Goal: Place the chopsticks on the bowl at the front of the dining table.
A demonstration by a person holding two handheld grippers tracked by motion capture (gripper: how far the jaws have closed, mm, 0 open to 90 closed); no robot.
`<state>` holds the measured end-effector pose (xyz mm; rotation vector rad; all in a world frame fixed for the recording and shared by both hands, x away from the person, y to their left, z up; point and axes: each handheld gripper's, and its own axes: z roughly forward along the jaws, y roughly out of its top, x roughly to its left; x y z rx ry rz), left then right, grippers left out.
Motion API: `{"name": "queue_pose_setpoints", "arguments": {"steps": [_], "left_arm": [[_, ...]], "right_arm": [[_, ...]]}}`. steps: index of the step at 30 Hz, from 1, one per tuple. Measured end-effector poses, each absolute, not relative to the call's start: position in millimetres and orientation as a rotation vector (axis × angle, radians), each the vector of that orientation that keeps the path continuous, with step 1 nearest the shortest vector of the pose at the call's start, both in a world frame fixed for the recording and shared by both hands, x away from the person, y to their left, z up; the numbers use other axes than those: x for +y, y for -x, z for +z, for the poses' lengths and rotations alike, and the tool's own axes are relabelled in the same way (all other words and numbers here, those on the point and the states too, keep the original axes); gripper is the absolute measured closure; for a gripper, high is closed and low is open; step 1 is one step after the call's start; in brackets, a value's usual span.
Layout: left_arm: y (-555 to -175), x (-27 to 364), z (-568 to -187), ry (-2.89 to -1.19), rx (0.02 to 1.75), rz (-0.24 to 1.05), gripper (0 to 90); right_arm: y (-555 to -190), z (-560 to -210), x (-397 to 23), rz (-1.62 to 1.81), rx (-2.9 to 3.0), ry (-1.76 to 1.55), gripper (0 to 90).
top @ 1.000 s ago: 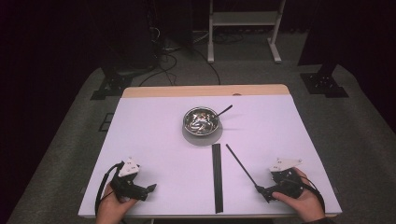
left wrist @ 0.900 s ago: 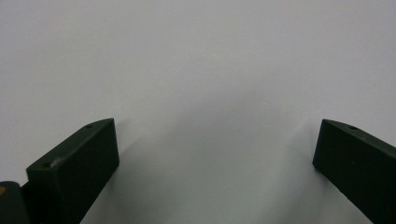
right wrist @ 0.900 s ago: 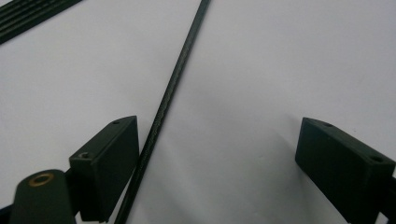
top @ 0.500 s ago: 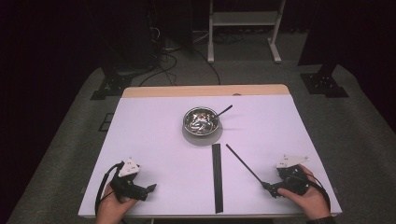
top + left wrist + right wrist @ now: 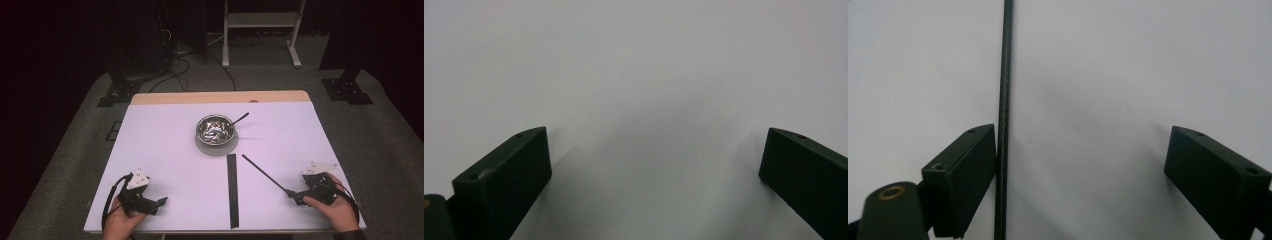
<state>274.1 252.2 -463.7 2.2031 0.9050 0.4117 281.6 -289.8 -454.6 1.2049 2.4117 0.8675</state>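
Thin black rod [image 5: 1003,100] lies on white table [image 5: 165,145], near-right area, running along inner face of right hand-held gripper [image 5: 300,196]'s one jaw; jaws wide apart, not clamped. Left hand-held gripper [image 5: 159,202] w/ jaws apart too, over bare table.

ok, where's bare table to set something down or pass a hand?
Free: the wide patch left of the bowl, above the left gripper; the right side between the bowl and the table edge; the far strip behind the bowl. Crowded: the middle front, where the black strip and the thin rod lie by the open right gripper.
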Motion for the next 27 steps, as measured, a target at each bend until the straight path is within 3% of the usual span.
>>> {"name": "queue_pose_setpoints", "arguments": {"steps": [27], "left_arm": [[-274,252,-464,-2.203,0.905,0.412,0.0]], "right_arm": [[-295,-456,-310,0.866,2.362,-1.263,11.9]]}}
